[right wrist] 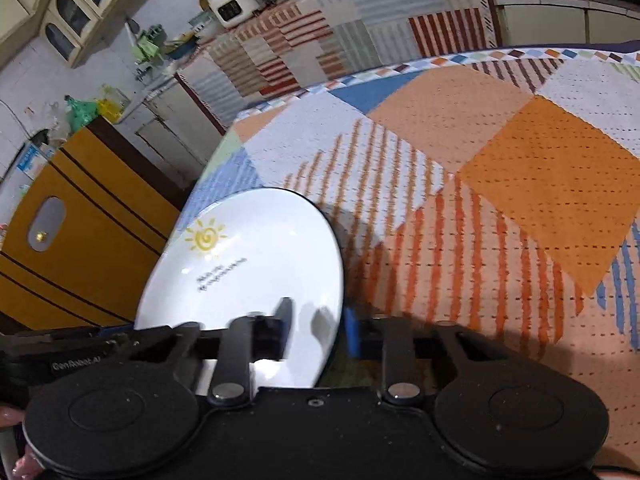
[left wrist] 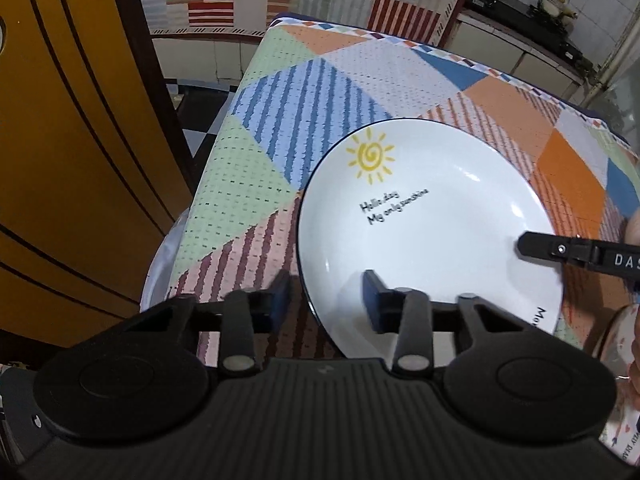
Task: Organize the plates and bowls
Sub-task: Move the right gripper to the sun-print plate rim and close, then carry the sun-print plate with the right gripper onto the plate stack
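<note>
A white plate (left wrist: 432, 216) with a dark rim, a yellow sun and black writing lies on the patchwork tablecloth (left wrist: 288, 112). My left gripper (left wrist: 326, 300) is open, its jaws on either side of the plate's near-left rim. My right gripper (right wrist: 318, 330) is open too, its jaws on either side of the plate's (right wrist: 248, 264) right rim, one finger over the plate and one outside it. A right gripper finger (left wrist: 576, 254) shows over the plate's right edge in the left wrist view.
A yellow cabinet (left wrist: 72, 168) stands left of the table. A patterned bowl or cup (left wrist: 624, 344) sits at the right edge of the left wrist view. A second cloth-covered counter (right wrist: 320, 44) stands behind the table, with kitchen clutter (right wrist: 168, 44) beyond it.
</note>
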`<state>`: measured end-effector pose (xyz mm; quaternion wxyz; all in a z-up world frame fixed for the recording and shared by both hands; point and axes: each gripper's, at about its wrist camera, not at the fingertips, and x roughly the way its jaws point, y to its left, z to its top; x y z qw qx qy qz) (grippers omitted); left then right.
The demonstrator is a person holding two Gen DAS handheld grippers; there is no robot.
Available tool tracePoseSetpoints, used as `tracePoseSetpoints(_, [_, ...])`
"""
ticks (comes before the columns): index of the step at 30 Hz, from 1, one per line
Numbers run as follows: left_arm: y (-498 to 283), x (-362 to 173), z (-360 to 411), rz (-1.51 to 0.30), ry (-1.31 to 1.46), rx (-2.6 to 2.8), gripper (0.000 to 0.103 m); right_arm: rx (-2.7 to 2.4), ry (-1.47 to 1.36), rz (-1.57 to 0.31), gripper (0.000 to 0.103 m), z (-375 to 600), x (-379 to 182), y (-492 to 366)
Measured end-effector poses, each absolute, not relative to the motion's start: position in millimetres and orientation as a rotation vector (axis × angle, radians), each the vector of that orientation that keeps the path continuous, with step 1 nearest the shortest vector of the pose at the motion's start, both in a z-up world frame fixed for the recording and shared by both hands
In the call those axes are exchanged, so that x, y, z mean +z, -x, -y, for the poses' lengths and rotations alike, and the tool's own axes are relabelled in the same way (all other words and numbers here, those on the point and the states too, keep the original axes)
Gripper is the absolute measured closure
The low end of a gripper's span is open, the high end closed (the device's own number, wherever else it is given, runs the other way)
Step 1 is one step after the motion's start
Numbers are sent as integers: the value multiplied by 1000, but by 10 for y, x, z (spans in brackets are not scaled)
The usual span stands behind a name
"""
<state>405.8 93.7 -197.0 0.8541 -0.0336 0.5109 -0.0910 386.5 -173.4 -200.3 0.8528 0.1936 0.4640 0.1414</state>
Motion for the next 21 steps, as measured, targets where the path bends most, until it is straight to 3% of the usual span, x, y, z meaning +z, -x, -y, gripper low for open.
tracePoseSetpoints(2, [-4069, -1977, -964, -1064, 92, -208, 79, 300, -427, -977, 88, 1768, -2081, -3878])
tracePoseSetpoints(5, [-4082, -1976, -972, -1070, 106, -201, 80, 317, -424, -957, 88, 1779, -2105, -3854])
tracePoseSetpoints(13, [-3913, -1764, -1002, -1105, 82, -216, 80, 409, -340, -1034, 86, 1735, -1847, -3697])
tracePoseSetpoints(21, [-3506, -1190, -858, -1025, 35, -243, 80, 448, -341, -948, 86, 1885, -1430, -3231])
